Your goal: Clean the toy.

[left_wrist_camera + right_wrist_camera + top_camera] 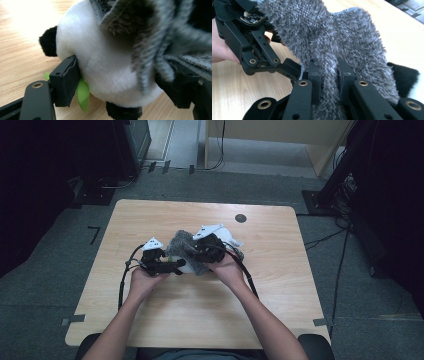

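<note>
So there's a plush panda (107,70) sitting around the middle of the wooden table (200,315), a bit toward the person's side of the dark round grommet (240,218) in the tabletop. A fuzzy grey cloth (342,40) is draped over the panda's top and hangs down one side of it.

The left gripper (120,82) has the panda's white body squeezed between its jaws: one black pad is pushed right into the white fur, with a little green leaf (83,94) poking out just under that pad. The other jaw sits on the far side of the panda, partly buried under the grey cloth. You can also see a black plush ear (48,41) above the near pad and another black bit at the bottom of the body.

The right gripper (329,75) is pinched tight on a fold of the grey cloth, its pads nearly meeting with just the fabric between them. It's just beside the panda, opposite the left gripper. From the high view, both hands are close together at the panda, with the cables trailing back toward the person.
</note>
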Action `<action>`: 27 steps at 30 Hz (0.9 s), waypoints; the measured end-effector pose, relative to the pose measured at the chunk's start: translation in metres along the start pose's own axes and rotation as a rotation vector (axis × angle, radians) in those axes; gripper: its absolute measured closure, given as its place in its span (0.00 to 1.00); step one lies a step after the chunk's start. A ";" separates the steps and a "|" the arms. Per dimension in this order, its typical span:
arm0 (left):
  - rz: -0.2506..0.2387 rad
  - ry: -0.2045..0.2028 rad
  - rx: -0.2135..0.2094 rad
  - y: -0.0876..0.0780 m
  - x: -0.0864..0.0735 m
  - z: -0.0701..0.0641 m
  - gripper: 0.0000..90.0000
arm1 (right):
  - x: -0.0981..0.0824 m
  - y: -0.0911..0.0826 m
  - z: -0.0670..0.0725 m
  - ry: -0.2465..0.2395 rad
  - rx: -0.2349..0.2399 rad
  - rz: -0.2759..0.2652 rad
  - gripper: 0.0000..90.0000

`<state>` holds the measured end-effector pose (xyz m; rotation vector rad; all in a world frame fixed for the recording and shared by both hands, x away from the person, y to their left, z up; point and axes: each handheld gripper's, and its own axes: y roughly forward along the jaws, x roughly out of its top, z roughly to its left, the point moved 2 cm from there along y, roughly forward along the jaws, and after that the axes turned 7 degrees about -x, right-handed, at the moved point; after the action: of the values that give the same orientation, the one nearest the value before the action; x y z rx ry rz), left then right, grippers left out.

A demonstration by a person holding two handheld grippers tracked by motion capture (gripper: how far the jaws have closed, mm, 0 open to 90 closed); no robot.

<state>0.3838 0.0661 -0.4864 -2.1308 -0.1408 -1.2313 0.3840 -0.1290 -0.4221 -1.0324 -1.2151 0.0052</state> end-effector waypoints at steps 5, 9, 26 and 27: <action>-0.004 0.006 0.002 0.000 0.000 0.000 0.25 | -0.006 -0.007 -0.007 0.003 -0.013 0.003 0.86; -0.001 0.017 0.010 0.000 0.000 -0.001 0.25 | -0.011 -0.019 -0.013 0.005 -0.038 0.007 0.86; -0.002 0.007 0.007 0.001 0.002 0.001 0.25 | -0.034 -0.078 -0.056 0.059 -0.168 -0.039 0.86; -0.002 0.006 0.007 0.001 0.002 0.001 0.25 | -0.036 -0.080 -0.059 0.069 -0.174 -0.039 0.86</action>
<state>0.3859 0.0653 -0.4860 -2.1212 -0.1446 -1.2370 0.3740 -0.2308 -0.3963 -1.1505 -1.1878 -0.1683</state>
